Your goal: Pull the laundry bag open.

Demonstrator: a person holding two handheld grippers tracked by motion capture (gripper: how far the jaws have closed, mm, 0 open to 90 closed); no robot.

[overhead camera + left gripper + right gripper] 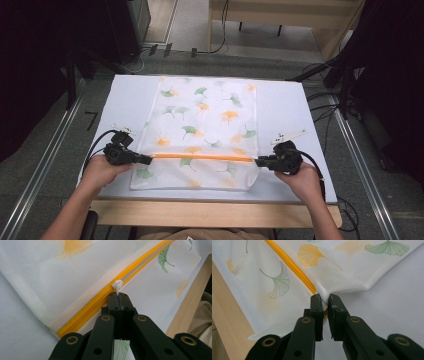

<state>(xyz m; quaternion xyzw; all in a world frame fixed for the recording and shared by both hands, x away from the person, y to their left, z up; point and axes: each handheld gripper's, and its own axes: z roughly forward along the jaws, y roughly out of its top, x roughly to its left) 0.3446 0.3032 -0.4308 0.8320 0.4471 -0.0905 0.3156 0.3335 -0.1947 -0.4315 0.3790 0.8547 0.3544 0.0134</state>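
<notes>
We've got the mesh bag [200, 125] flat on the table [290, 105]; left gripper [119, 295] pinches the white zipper pull [117, 285]; right gripper [325, 301] clamps the bag's edge.

White table cover [290, 105], pale wooden table edge [210, 214], grey floor [45, 150], black cables [325, 107], metal rails [365, 165]
</notes>
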